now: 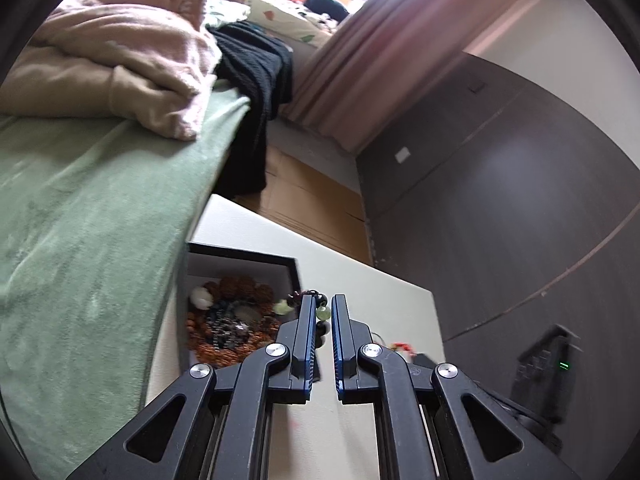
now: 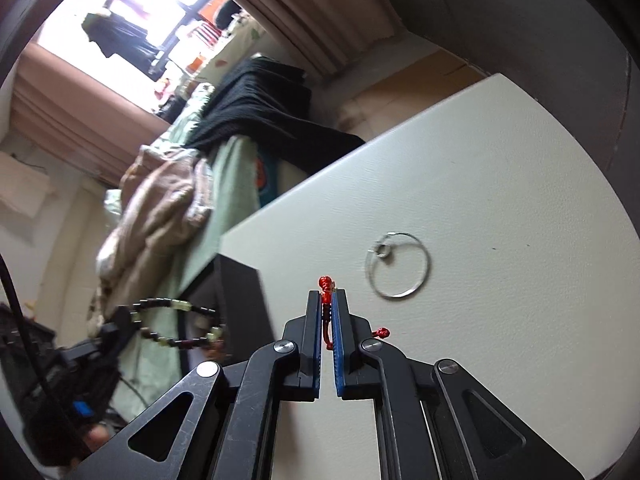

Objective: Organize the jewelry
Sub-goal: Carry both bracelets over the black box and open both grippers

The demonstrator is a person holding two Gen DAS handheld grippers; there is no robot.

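Note:
My left gripper (image 1: 323, 299) is shut on a dark bead bracelet with pale green beads (image 1: 323, 312), held just right of the black jewelry box (image 1: 240, 258). The box holds several bead strings (image 1: 232, 320). The bracelet (image 2: 176, 322) and the left gripper (image 2: 116, 320) also show in the right wrist view, beside the box (image 2: 240, 300). My right gripper (image 2: 327, 294) is shut on a red knotted cord (image 2: 326, 284), held above the white table (image 2: 500, 184). A thin silver bangle (image 2: 397, 266) with a small ring lies on the table to the right of the right gripper.
A bed with a green blanket (image 1: 80, 216), a pink blanket (image 1: 120, 64) and a black garment (image 1: 256, 80) stands left of the table. Dark cabinet doors (image 1: 500, 200) stand on the right. The wood floor (image 1: 312, 200) lies beyond the table's far edge.

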